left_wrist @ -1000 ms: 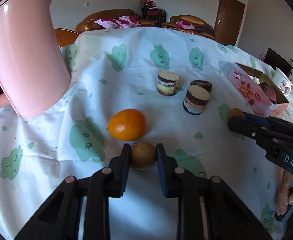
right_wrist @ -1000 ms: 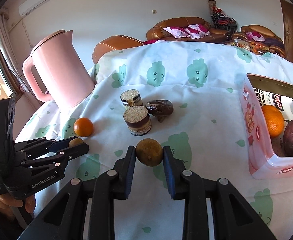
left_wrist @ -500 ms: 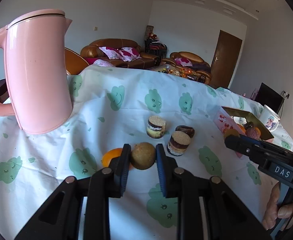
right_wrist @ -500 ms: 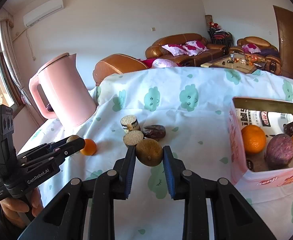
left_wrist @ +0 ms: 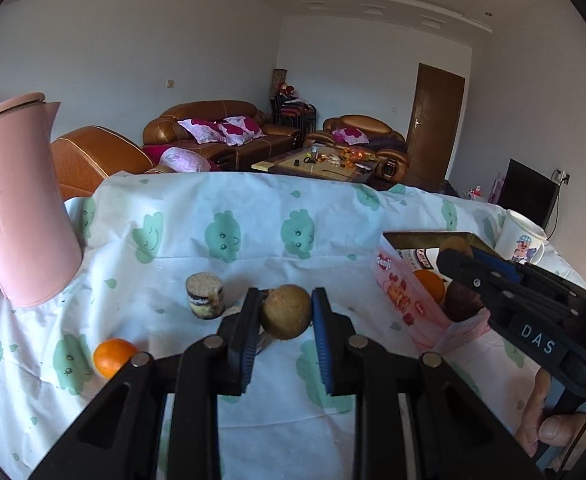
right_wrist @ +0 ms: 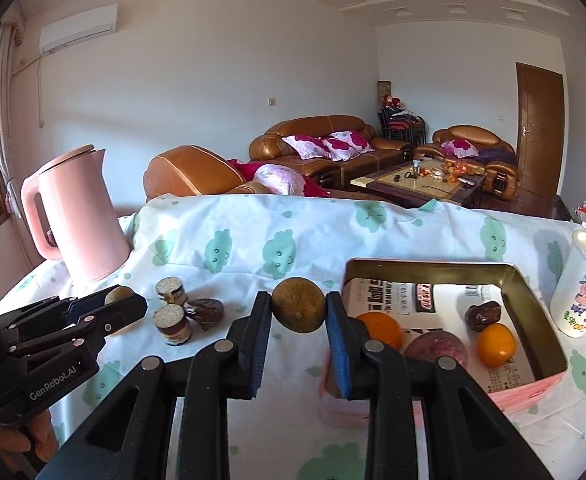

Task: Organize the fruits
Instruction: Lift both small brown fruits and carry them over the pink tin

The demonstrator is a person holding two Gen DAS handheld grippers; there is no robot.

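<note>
My left gripper [left_wrist: 286, 312] is shut on a round brown fruit [left_wrist: 286, 322], held above the cloud-print cloth. My right gripper [right_wrist: 297, 308] is shut on a second brown fruit [right_wrist: 299, 318], lifted just left of the pink box [right_wrist: 433, 266]. In the box lie two oranges [right_wrist: 496, 344], a purple fruit [right_wrist: 435, 346] and a dark date [right_wrist: 483, 316]. One orange [left_wrist: 113, 357] remains on the cloth, left of my left gripper. Each view also shows the other gripper from the side: the right gripper [left_wrist: 453, 254] near the box, the left gripper [right_wrist: 121, 300] by the cakes.
A tall pink kettle [right_wrist: 77, 220] stands at the far left. Two small layered cakes [right_wrist: 172, 324] and a dark date [right_wrist: 207, 310] sit mid-table. A white cartoon mug [right_wrist: 585, 292] stands right of the box. Sofas and a coffee table lie beyond the table's far edge.
Both grippers have risen off the cloth with their brown fruits and tilted up. The box has come closer in both views, and the loose orange has dropped back to the lower left.
</note>
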